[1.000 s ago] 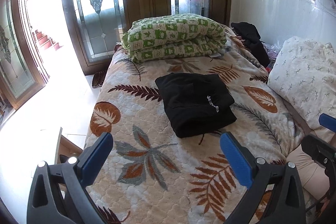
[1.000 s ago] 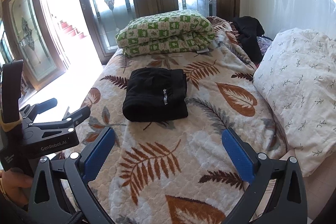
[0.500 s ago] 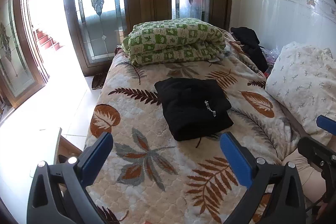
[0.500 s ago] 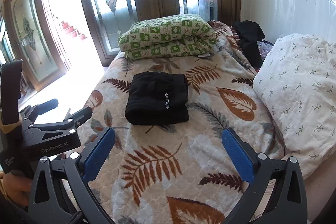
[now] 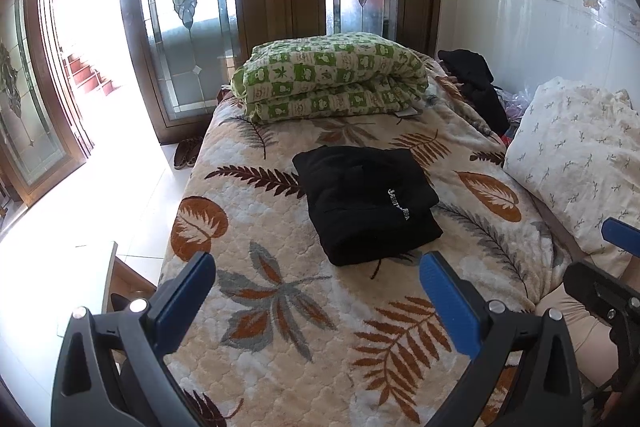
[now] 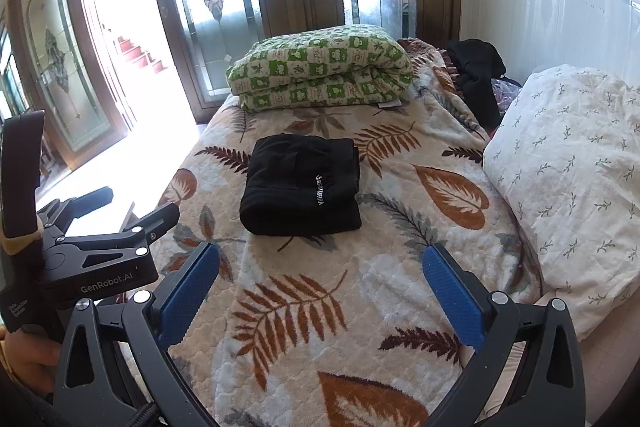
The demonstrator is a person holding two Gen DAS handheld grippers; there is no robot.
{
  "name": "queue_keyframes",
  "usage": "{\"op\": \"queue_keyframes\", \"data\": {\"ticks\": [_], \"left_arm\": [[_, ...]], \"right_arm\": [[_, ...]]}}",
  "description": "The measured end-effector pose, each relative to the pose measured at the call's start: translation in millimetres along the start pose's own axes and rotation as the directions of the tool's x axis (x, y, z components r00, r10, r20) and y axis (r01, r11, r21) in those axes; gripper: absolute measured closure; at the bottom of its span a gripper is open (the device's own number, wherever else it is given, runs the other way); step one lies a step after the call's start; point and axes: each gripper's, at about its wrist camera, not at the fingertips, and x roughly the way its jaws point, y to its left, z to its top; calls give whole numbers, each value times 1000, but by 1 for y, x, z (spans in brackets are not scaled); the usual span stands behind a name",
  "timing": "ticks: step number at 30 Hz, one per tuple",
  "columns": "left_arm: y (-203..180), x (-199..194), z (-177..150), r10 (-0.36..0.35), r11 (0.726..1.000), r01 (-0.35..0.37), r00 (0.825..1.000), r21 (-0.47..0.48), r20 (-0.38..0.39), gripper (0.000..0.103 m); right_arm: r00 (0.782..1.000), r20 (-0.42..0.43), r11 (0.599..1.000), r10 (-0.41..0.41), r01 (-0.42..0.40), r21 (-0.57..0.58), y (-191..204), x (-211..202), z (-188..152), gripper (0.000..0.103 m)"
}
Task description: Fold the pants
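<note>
- The left gripper point(image 5: 318, 281) has its blue jaws spread wide and holds nothing; it hangs above the leaf-pattern bedspread point(image 5: 280, 307).
- The right gripper point(image 6: 320, 277) is also wide open, with nothing between its fingers.
- The black pants point(image 5: 366, 203) lie folded in a compact packet on the bedspread, ahead of both grippers and well apart from them.
- White writing is on the pants, but I cannot read the letters surely.
- In the right wrist view, the body of the left gripper carries the label "GenRobot.AI" point(image 6: 106, 283).
- Behind the pants lies a folded green checked quilt point(image 5: 332, 79); to the right, a white pillow point(image 5: 580, 163).
</note>
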Motion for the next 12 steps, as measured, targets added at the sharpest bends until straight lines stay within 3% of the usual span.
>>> {"op": "queue_keyframes", "data": {"ticks": [12], "left_arm": [[-1,6,-6,-17,1000,17,999,-8,-29,0]], "right_arm": [[1000,-2,1000,-5,5,-3,2,-2,1,0]]}}
